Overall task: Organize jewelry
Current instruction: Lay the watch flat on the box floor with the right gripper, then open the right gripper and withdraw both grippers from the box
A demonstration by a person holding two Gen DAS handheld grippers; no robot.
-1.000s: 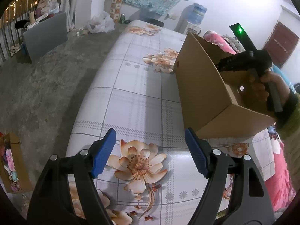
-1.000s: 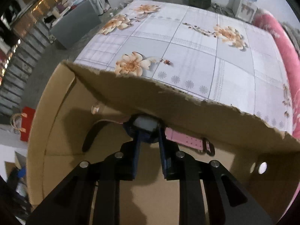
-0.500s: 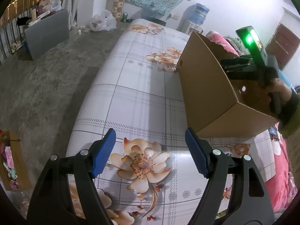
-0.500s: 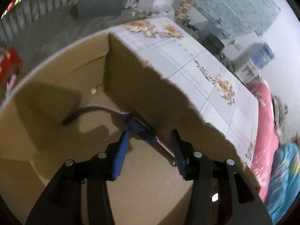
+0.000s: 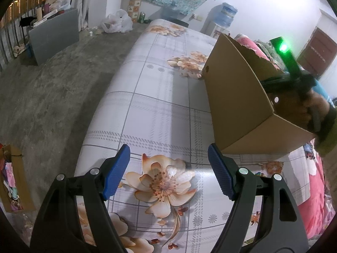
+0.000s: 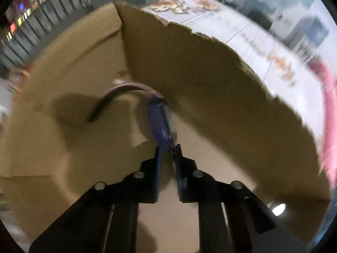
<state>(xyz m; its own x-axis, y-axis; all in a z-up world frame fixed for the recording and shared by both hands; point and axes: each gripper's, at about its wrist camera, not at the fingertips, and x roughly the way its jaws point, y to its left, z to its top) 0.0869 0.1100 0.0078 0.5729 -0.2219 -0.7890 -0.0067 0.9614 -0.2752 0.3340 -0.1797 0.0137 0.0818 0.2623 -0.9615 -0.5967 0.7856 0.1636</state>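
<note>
- Now clamped: right gripper (image 6: 167,150) jaws shut tight on the blue watch (image 6: 161,124) body, down inside the cardboard box (image 6: 189,80); half a sec ago stood open astride it, a sec ago narrow on it.
- Rolled too since then — box wall swings across the right wrist view, pic blurred w/ motion.
- Watch: blue body pinched at near end betw. the pads, dark strap (image 6: 113,97) curling off to the left over the box floor, a pinkish strap edge behind it. Whether lifted clear of the floor yet — can't tell.
- Reads as a re-grip: let go, then re-taken at a new angle. Prob. next: lift out of box, or shift within it; unclear which.
- Left gripper (image 5: 168,171): wide open, nothing betw. the blue pads, hanging over the table edge, unmoved vs. earlier pics.
- Seen from left wrist: hand (image 5: 311,109) w/ right tool reaching down into box from the far side, green light on its top.
- Surface: table (image 5: 160,109) under a pale checked cloth w/ big peach flowers; box sits near its right side.
- Room: bare concrete floor (image 5: 52,88), grey panel, white plastic bag, water dispenser by white wall, pink bedding at right, small carton of oddments at lower left.
</note>
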